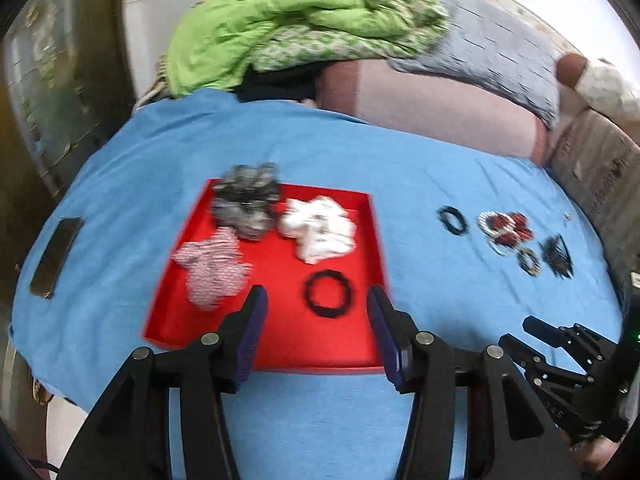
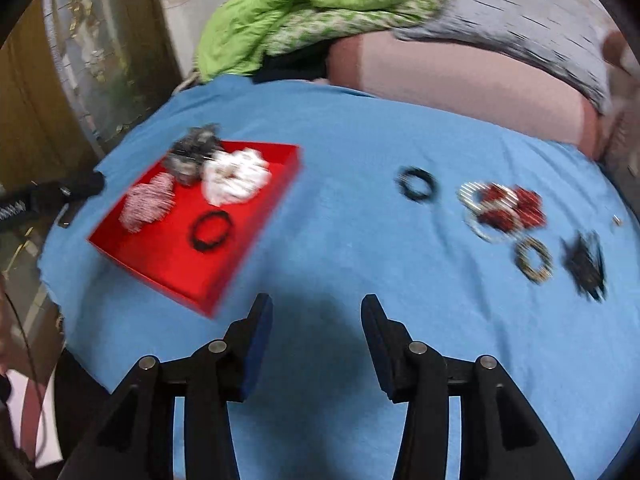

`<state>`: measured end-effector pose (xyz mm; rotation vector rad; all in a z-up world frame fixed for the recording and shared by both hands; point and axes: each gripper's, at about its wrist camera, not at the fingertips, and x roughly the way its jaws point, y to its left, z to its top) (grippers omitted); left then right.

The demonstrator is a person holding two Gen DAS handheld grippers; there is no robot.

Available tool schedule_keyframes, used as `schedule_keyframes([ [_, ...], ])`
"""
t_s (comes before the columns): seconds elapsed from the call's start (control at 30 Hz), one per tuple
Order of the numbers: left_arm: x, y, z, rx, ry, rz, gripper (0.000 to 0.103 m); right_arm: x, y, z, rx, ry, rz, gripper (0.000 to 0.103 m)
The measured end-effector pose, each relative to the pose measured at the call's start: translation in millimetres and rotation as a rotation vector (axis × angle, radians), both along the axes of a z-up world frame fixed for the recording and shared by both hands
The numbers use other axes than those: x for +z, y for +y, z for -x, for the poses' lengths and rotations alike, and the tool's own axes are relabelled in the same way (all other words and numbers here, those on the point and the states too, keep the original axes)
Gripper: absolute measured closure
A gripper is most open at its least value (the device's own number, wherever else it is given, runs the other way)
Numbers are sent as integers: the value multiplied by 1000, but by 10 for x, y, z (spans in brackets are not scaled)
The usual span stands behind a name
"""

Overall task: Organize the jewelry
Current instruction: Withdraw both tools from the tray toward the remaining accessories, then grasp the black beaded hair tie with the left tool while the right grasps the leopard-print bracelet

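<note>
Both grippers spread, nothing between their pads.
I see black ring (image 1: 329, 295) in red tray (image 1: 362, 354) just ahead of left gripper (image 1: 317, 300); right gripper (image 2: 317, 308) over blue cloth (image 2: 360, 120).

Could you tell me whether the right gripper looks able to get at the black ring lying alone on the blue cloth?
Probably yes: the right gripper is open and empty, and only bare blue cloth lies between it and the black ring.
</note>
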<state>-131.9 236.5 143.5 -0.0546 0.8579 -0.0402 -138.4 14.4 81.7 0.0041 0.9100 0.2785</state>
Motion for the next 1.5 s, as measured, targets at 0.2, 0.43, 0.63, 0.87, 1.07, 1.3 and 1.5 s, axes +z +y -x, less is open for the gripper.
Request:
schedule_keyframes([
  [0.2, -61, -585, -130, -103, 44, 16, 53, -169, -788, 111, -155, 25, -31, 53],
  [0.43, -192, -1115, -587, -171, 87, 48, 53, -251, -1470, 52, -290, 23, -72, 53],
  [0.63, -471, -1390, -1181, -190, 154, 131, 54, -330, -1845, -209, -364, 32, -113, 53],
  [0.87, -841, -1622, -1857, -182, 201, 115, 57, -453, -1990, -603, -397, 38, -144, 53],
  [1.07, -1101, -1766, -2248, -200, 220, 80, 57, -580, -2011, -857, -421, 47, -154, 53],
  [1.3, -1293, -1907, -2438, -244, 205, 38, 57, -707, -1998, -1026, -428, 49, -143, 53],
  [1.5, -1337, -2008, -2466, -248, 179, -11, 57, -738, -1954, -1111, -429, 34, -114, 53],
])
